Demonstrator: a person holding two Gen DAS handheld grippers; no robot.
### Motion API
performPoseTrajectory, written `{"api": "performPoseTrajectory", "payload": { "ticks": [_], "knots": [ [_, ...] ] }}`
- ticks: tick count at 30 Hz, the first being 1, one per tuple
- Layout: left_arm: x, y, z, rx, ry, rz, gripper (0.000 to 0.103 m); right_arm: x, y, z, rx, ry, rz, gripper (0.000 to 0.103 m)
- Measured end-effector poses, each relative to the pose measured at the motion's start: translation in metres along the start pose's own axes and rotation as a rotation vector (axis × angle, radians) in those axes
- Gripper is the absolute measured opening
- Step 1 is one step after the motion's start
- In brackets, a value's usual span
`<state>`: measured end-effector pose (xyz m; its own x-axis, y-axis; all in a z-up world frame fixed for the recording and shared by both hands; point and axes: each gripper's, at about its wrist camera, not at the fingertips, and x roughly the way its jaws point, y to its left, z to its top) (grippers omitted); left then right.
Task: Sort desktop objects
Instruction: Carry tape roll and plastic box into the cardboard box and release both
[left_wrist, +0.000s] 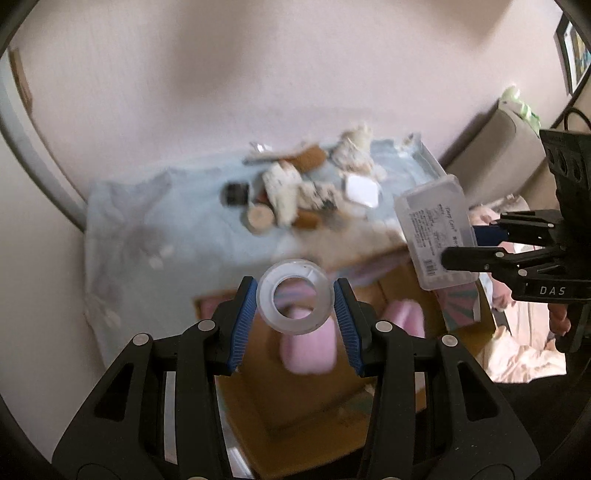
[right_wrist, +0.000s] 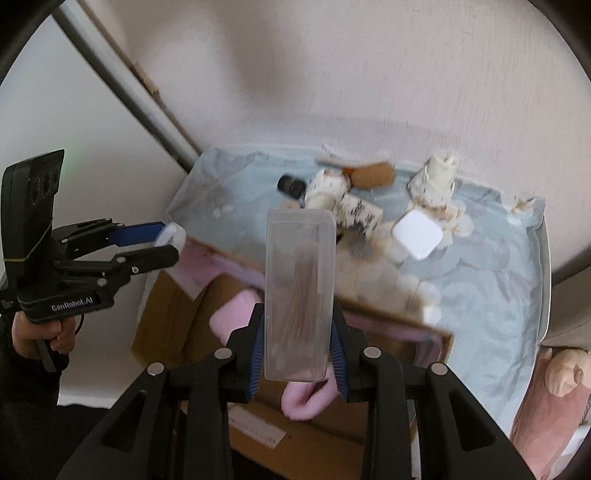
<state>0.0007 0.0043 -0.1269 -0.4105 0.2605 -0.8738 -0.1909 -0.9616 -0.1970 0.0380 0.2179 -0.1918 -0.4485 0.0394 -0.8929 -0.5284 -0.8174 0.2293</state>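
Only the right wrist view shows sticks inside the clear box (right_wrist: 300, 295) its fingers (right_wrist: 258, 347) clamp.

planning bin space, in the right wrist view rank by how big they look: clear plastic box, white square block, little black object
1. clear plastic box, though nearness inflates it
2. white square block
3. black object

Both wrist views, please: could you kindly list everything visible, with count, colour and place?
tape roll: one, clear, between the left jaws, which look slightly apart.
plastic case: one, clear, gripped between the right jaws.
cardboard box: one, brown, open below both grippers.
pink items: at least two, inside the box.
cloth: one, pale blue, covering the table.
white square: one, on the cloth.
clutter pile: several, white, brown and black, too blurred to count.
left gripper: black, blue pads.
right gripper: black, blue pads.
hand: one, holding the left gripper.
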Motion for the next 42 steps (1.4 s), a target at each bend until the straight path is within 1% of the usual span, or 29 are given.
{"api": "performPoseTrajectory", "payload": {
  "ticks": [5,10,18,22,25,26,27,28,29,30,32,36,42],
  "knots": [
    [0.016,-0.013,-0.021,-0.019,0.04,-0.009,0.039,0.01,0.006,-0.019,-0.007,0.034,0.011,0.029],
    [0.023,-0.019,-0.033,-0.04,0.062,-0.009,0.039,0.021,0.011,-0.029,-0.009,0.067,0.034,0.029],
    [0.026,-0.021,-0.036,-0.034,0.081,0.009,0.039,0.026,0.016,-0.033,-0.005,0.08,0.049,0.029],
    [0.028,-0.022,-0.037,-0.033,0.091,0.014,0.039,0.026,0.016,-0.034,-0.001,0.086,0.044,0.029],
    [0.03,-0.02,-0.038,-0.05,0.108,0.016,0.04,0.029,0.018,-0.034,-0.008,0.103,0.03,0.03],
    [0.031,-0.02,-0.038,-0.056,0.116,0.015,0.042,0.032,0.02,-0.034,-0.013,0.115,0.017,0.031],
    [0.032,-0.02,-0.038,-0.057,0.126,0.024,0.048,0.035,0.02,-0.034,-0.017,0.134,0.005,0.043],
    [0.034,-0.021,-0.039,-0.052,0.137,0.039,0.079,0.038,0.02,-0.036,-0.022,0.156,-0.005,0.066],
    [0.035,-0.022,-0.039,-0.045,0.143,0.052,0.1,0.041,0.02,-0.036,-0.027,0.172,-0.02,0.076],
    [0.034,-0.025,-0.04,-0.036,0.128,0.058,0.103,0.042,0.02,-0.037,-0.03,0.173,-0.037,0.082],
    [0.033,-0.027,-0.04,-0.028,0.114,0.046,0.103,0.04,0.017,-0.039,-0.031,0.168,-0.054,0.082],
    [0.033,-0.028,-0.039,-0.027,0.109,0.041,0.103,0.034,0.011,-0.04,-0.006,0.146,-0.041,0.082],
    [0.035,-0.03,-0.037,-0.026,0.11,0.031,0.103,0.031,0.01,-0.042,0.009,0.139,-0.037,0.082]
  ]
}}
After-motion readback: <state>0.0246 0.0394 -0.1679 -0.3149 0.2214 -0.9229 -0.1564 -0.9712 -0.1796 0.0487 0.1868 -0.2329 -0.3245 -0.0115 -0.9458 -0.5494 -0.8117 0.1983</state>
